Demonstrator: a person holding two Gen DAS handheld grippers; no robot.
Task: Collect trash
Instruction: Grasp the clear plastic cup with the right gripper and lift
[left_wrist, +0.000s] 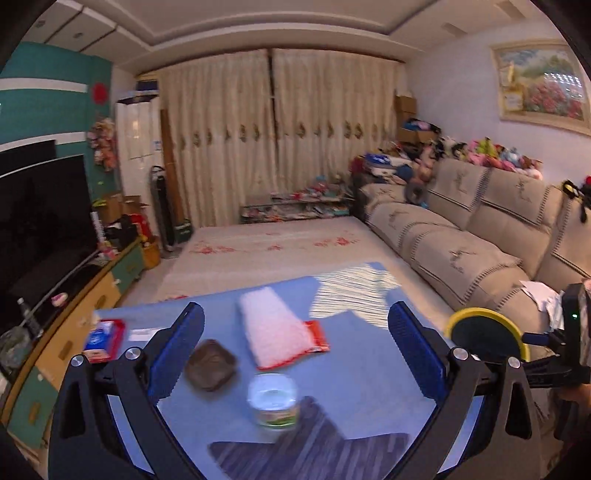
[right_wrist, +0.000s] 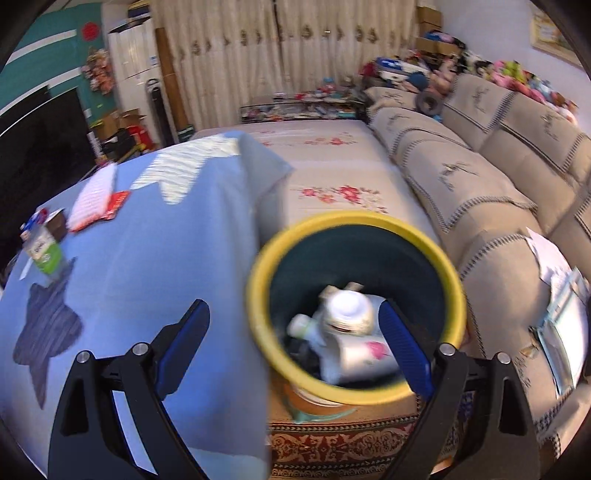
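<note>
Left tongs stood spread wide with nothing between the blue pads, poised over the blue-clothed worktop. On the worktop lay the uncollected trash: a small clear bottle with a green label, a crumpled brown wrapper, a white-and-red packet and, near the far left edge, a red-and-blue carton. Right tongs were likewise released and empty, held above the yellow-rimmed bin, which stood on the floor between the worktop and the beige sofa. Inside the bin lay a white bottle with other pale, blurred rubbish. A patterned rug lay beneath the bin.
</note>
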